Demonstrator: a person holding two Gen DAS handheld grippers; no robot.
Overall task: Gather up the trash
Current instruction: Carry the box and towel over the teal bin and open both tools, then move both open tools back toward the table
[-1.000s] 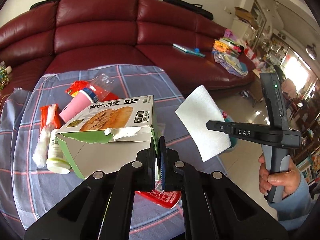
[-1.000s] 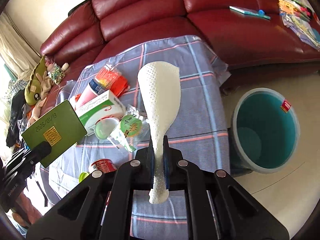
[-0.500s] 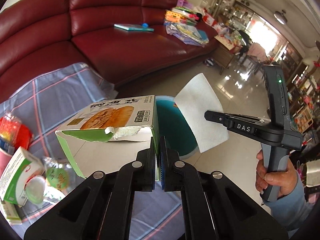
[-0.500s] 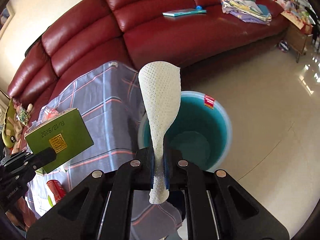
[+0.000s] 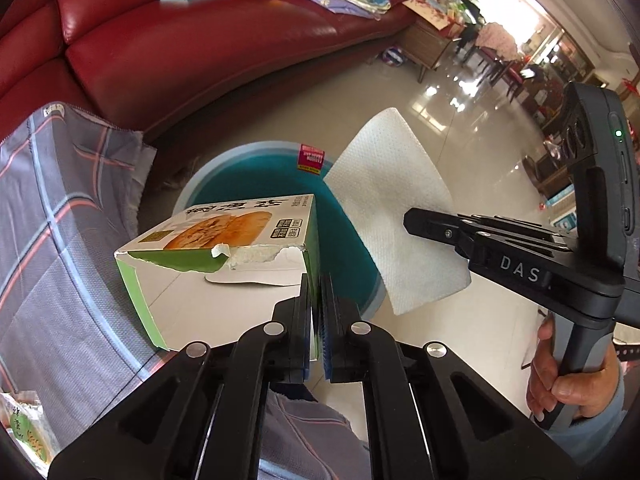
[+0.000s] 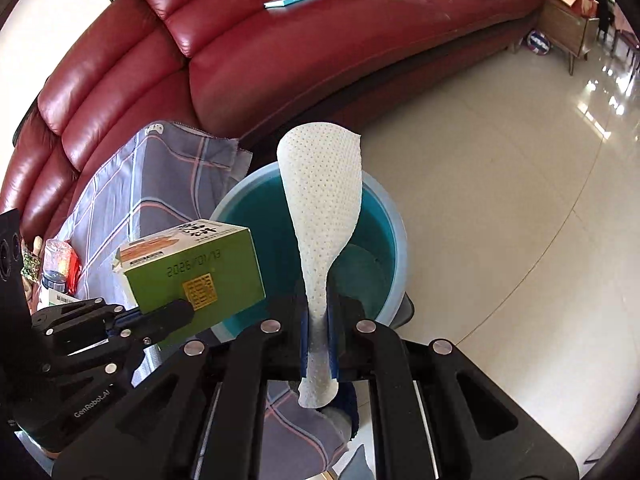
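My left gripper (image 5: 319, 292) is shut on the side wall of a torn-open green and white food box (image 5: 224, 236), held over the near rim of a teal trash bin (image 5: 256, 168) on the floor. The box also shows in the right wrist view (image 6: 192, 268). My right gripper (image 6: 319, 312) is shut on a white paper napkin (image 6: 324, 200) that stands up above the bin (image 6: 384, 216). In the left wrist view the napkin (image 5: 392, 208) hangs from the right gripper (image 5: 416, 220) over the bin's right side.
A table with a plaid grey cloth (image 5: 48, 208) lies left of the bin, with bottles and wrappers (image 6: 56, 264) on it. A dark red leather sofa (image 6: 248, 48) stands behind. Shiny tile floor (image 6: 500, 184) spreads to the right.
Both grippers have swung right from above the table to above the bin, carrying the box and the napkin. The bin now sits directly under both items.
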